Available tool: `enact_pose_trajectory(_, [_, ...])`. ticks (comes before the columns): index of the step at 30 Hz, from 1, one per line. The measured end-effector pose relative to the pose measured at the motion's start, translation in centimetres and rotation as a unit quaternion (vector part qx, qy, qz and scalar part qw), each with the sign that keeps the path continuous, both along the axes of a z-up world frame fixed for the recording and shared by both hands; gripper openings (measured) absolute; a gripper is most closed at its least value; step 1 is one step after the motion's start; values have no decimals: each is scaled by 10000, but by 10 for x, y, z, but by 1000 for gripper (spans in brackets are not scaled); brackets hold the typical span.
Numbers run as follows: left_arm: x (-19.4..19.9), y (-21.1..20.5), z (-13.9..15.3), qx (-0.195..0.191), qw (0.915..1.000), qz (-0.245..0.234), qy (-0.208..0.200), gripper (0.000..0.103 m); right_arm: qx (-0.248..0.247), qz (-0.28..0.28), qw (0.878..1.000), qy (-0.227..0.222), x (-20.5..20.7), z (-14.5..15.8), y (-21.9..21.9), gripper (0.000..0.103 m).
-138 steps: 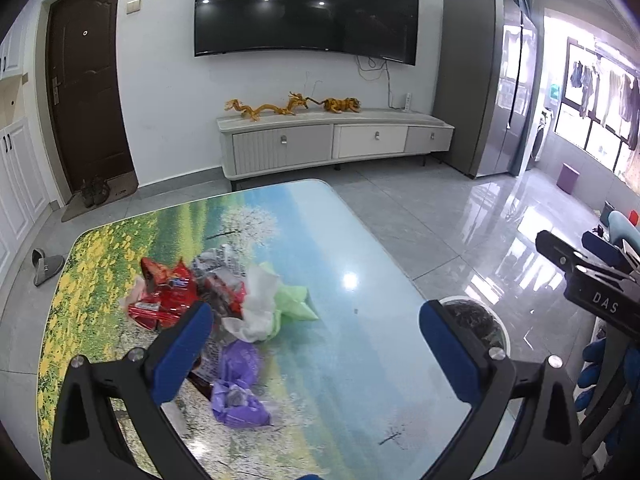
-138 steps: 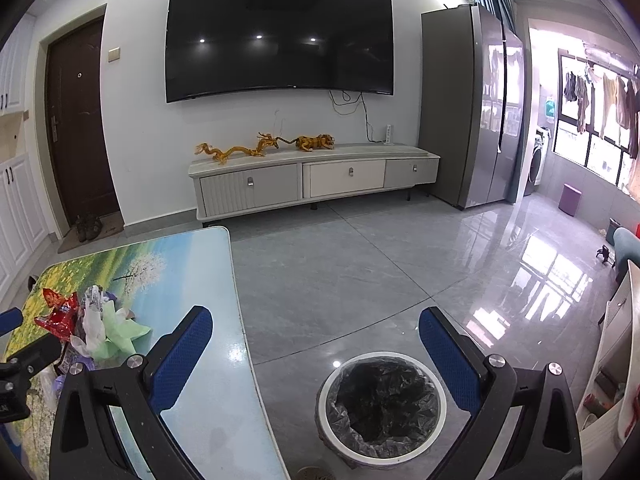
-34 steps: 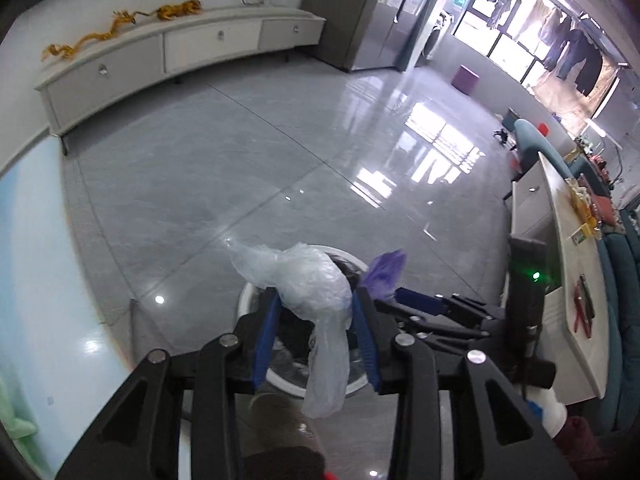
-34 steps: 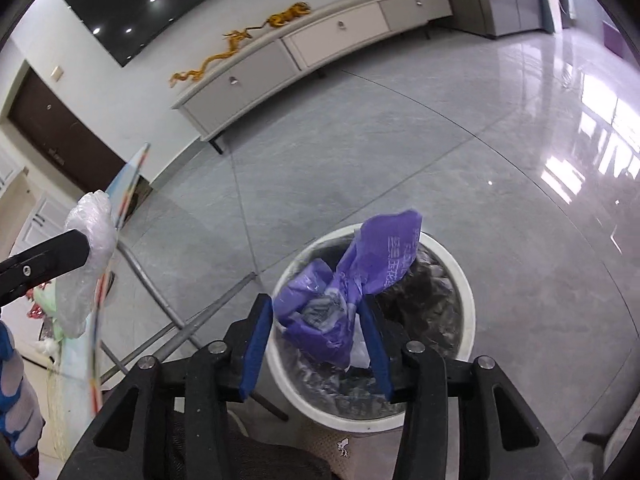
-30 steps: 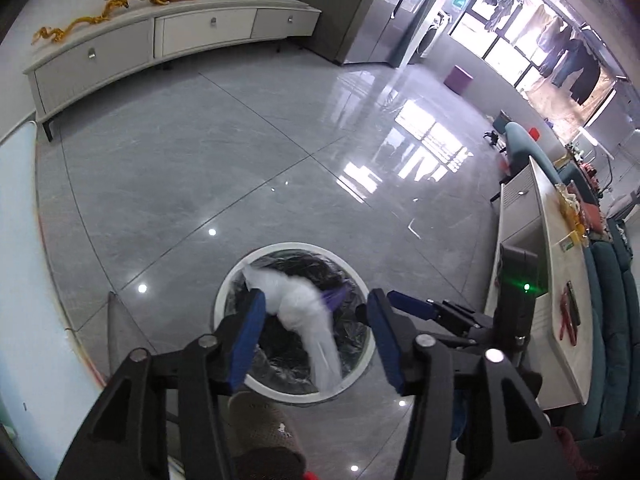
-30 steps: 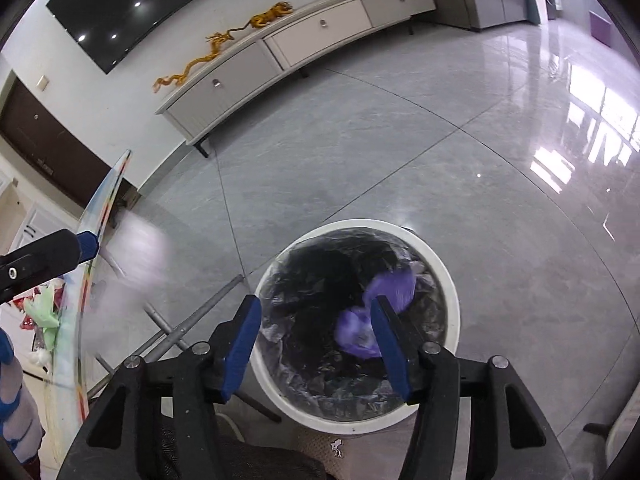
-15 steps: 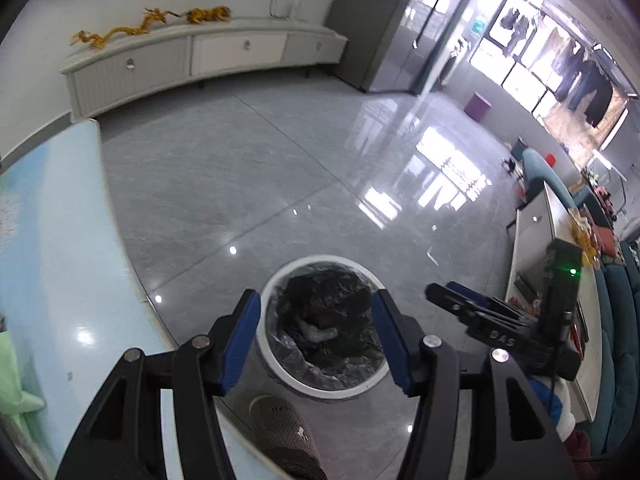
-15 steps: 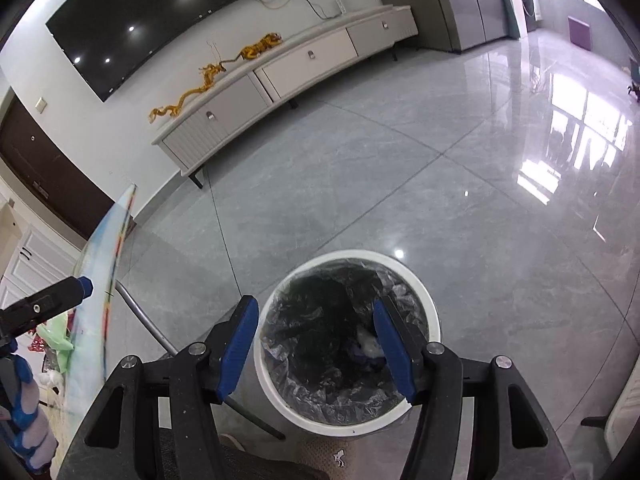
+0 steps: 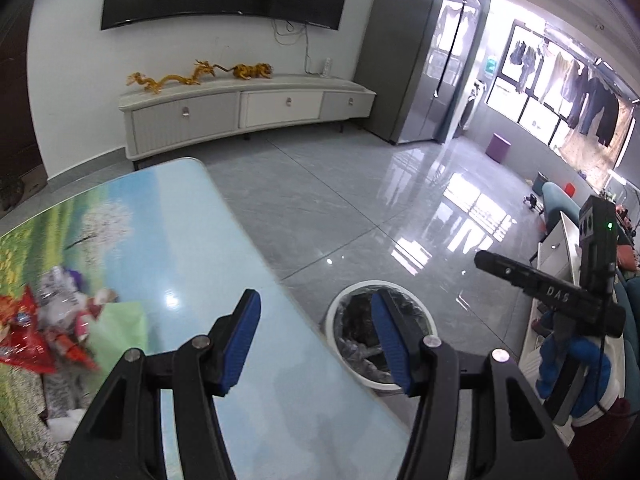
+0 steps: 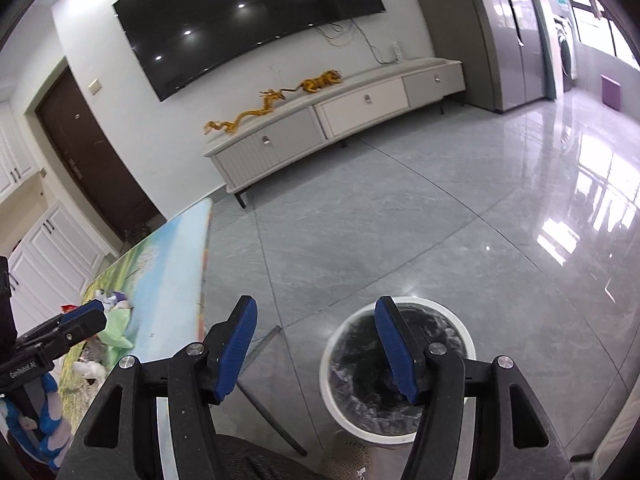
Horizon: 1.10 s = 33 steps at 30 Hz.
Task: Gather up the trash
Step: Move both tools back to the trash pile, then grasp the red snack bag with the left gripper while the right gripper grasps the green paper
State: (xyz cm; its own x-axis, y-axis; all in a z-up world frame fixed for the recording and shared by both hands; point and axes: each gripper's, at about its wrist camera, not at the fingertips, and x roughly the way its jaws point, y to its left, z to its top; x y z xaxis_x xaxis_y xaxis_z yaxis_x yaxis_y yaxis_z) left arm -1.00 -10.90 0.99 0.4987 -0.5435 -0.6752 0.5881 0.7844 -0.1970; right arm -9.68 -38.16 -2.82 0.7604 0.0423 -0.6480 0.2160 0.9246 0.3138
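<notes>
Both tools are sitting empty: the left hand-held gripper (image 9: 316, 340) is hanging with its blue pads spread apart over the tabletop (image 9: 192, 240) edge, and the right hand-held gripper (image 10: 314, 344) is hovering, likewise spread wide, above the floor beside the white trash bin (image 10: 396, 372). A black liner is filling the bin, with crumpled plastic showing inside. Remaining trash (image 9: 52, 328), red wrappers, a green bag and purple and white scraps, is lying in a blurred heap on the left part of the tabletop, well apart from the bin.
</notes>
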Motion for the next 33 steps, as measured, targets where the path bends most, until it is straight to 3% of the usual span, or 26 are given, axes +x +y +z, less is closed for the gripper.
enact_pose_trajectory(9, [5, 110, -8, -282, 9966, 756, 146, 56, -250, 558, 9981, -49, 23, 21, 65, 59])
enact_pose_trajectory(20, [31, 241, -27, -836, 9738, 2047, 536, 56, -197, 1540, 9877, 208, 69, 10, 160, 60])
enact_pose_trajectory(28, [58, 261, -45, -1218, 9639, 2191, 898, 55, 1, 2383, 9694, 593, 103, -24, 227, 65])
enact_pose_trajectory(33, [75, 265, -53, -1433, 9586, 2210, 1085, 54, 193, 2640, 9612, 773, 121, -40, 252, 73])
